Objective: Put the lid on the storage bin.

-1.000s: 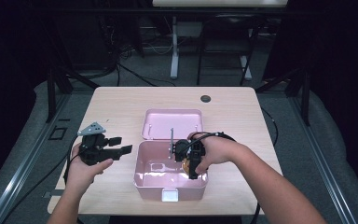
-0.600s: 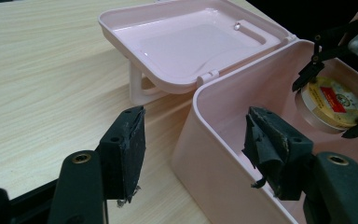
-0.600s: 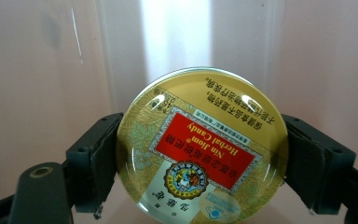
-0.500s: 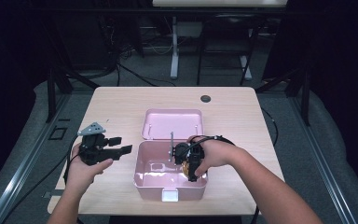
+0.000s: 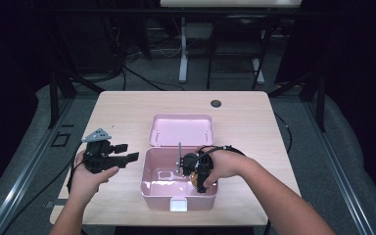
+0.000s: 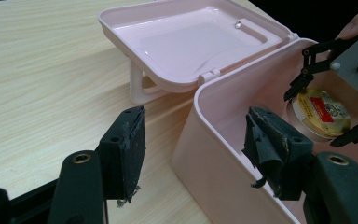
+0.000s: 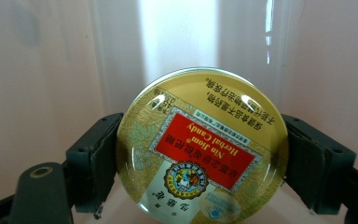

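A pink plastic box stands open at the table's near middle, its lid lying flat behind it. My right gripper reaches down inside the box, shut on a round gold candy tin with a red label. In the right gripper view the tin is clamped by its rim between both pads of the right gripper, close to the box's pink wall. My left gripper hovers just left of the box, open and empty. From the left gripper view, the left gripper faces the box corner, the lid and the tin.
A small dark round object lies near the table's far edge. Bare wood tabletop stretches left of and behind the box. A cable trails from each gripper. Beyond the table are dark floor, cables and stand legs.
My right gripper with the tin has edged slightly lower and nearer inside the box. The left gripper has stayed where it was, still open.
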The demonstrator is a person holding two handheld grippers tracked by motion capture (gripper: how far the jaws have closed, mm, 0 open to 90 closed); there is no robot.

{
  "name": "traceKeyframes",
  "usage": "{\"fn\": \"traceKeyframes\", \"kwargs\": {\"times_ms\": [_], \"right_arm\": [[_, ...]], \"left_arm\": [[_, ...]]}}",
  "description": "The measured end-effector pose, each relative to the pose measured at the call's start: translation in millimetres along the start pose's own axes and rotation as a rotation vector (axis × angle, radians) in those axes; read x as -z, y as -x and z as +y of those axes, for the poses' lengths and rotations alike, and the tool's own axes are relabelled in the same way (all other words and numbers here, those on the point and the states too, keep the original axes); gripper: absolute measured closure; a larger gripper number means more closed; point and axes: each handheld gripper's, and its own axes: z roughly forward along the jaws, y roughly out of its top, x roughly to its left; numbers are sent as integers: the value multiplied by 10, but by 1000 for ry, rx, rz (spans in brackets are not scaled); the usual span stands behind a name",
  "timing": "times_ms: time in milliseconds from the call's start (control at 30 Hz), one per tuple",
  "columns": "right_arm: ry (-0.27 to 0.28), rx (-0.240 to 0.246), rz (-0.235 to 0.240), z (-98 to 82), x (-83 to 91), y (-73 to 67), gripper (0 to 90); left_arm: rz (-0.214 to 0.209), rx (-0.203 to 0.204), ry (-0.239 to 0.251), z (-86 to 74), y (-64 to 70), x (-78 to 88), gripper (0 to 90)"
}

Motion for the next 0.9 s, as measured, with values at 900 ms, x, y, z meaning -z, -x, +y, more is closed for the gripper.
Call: {"fn": "traceKeyframes", "kwargs": {"times_ms": [900], "right_arm": [[0, 9, -4, 8, -169, -3, 196]], "left_arm": [[-1, -2, 1, 0, 4, -3, 384]]}}
